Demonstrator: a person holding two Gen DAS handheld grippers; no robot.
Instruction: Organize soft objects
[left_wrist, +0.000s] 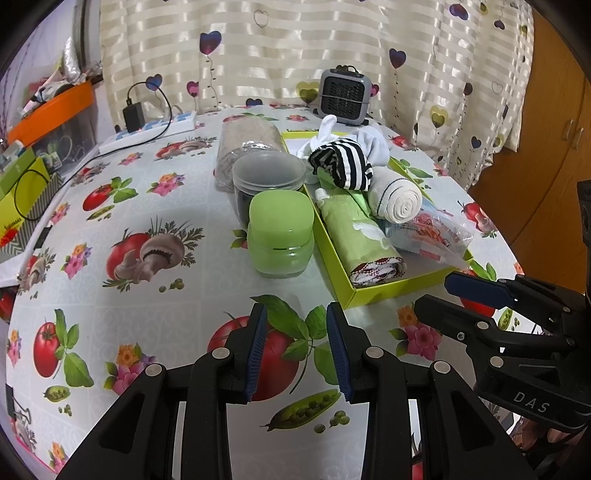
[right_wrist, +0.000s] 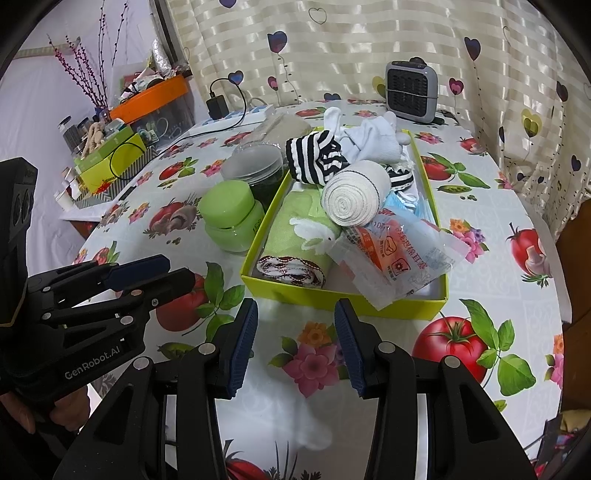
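A yellow-green box (left_wrist: 384, 291) (right_wrist: 343, 299) holds the soft things: a rolled green towel (left_wrist: 364, 236) (right_wrist: 303, 236), a cream bandage roll (left_wrist: 397, 199) (right_wrist: 354, 195), a black-and-white striped sock (left_wrist: 341, 162) (right_wrist: 314, 155), white socks (left_wrist: 373, 142) (right_wrist: 369, 138) and a plastic packet of masks (left_wrist: 432, 232) (right_wrist: 402, 258). My left gripper (left_wrist: 297, 350) is open and empty above the tablecloth in front of the box. My right gripper (right_wrist: 297, 347) is open and empty just before the box's near wall. Each gripper shows in the other's view, the right one (left_wrist: 454, 295) and the left one (right_wrist: 170, 273).
A green lidded jar (left_wrist: 280, 236) (right_wrist: 231, 218) and a clear lidded tub (left_wrist: 269, 177) (right_wrist: 255, 166) stand left of the box. A small grey heater (left_wrist: 345, 92) (right_wrist: 410, 90), a power strip (left_wrist: 155, 127) and cluttered boxes (right_wrist: 110, 162) sit at the back and left.
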